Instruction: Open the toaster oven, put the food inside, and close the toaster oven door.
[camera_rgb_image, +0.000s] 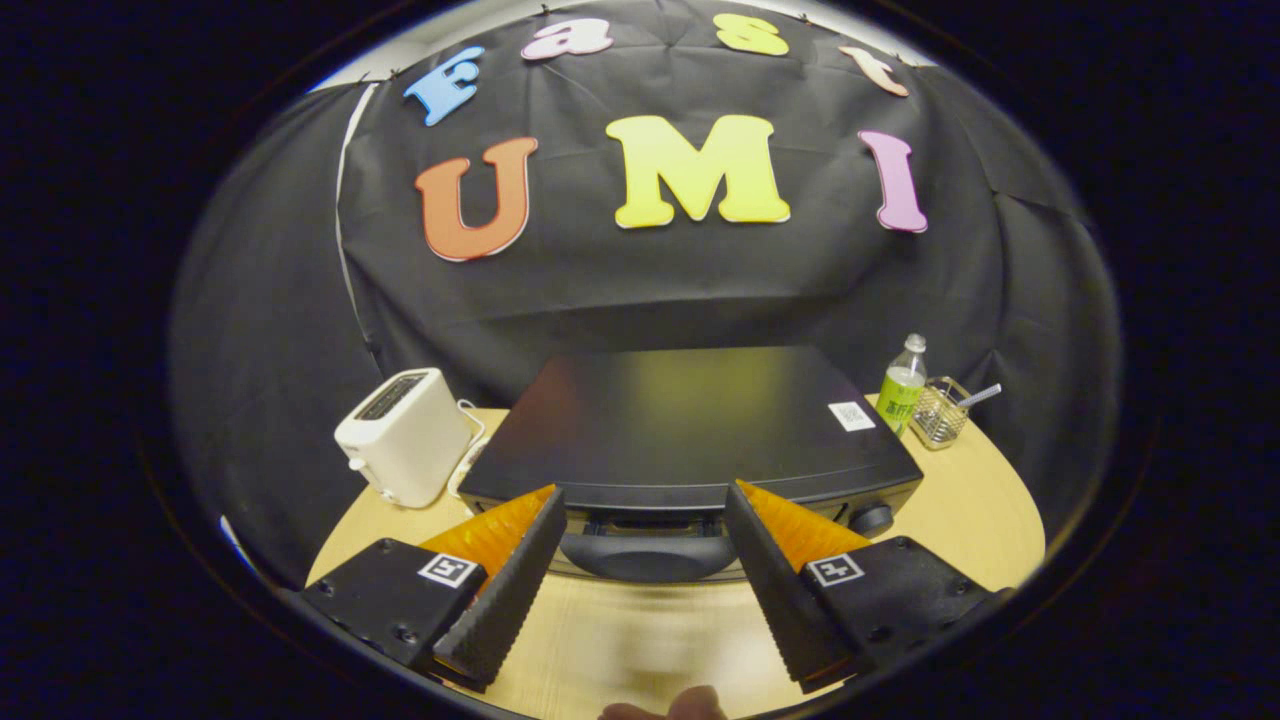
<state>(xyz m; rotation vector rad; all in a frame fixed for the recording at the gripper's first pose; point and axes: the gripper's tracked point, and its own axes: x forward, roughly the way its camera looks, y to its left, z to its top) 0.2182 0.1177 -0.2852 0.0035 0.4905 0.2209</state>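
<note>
A black toaster oven (690, 420) stands on the wooden table (640, 640), seen from above and in front. Its curved door handle (648, 555) lies at the top of the door, just ahead of my gripper (645, 495) and between the two fingers. The fingers (510, 580) are spread wide, one on each side of the handle, and nothing is pressed between them. The door looks shut against the oven body. A round knob (870, 519) sits at the oven's right front corner.
A white slot toaster (405, 435) stands left of the oven. Right of it are a green-labelled bottle (903, 388) and a small wire basket (940, 410) with a utensil in it. A fingertip (665, 707) shows below the fingers. Black cloth walls close in behind.
</note>
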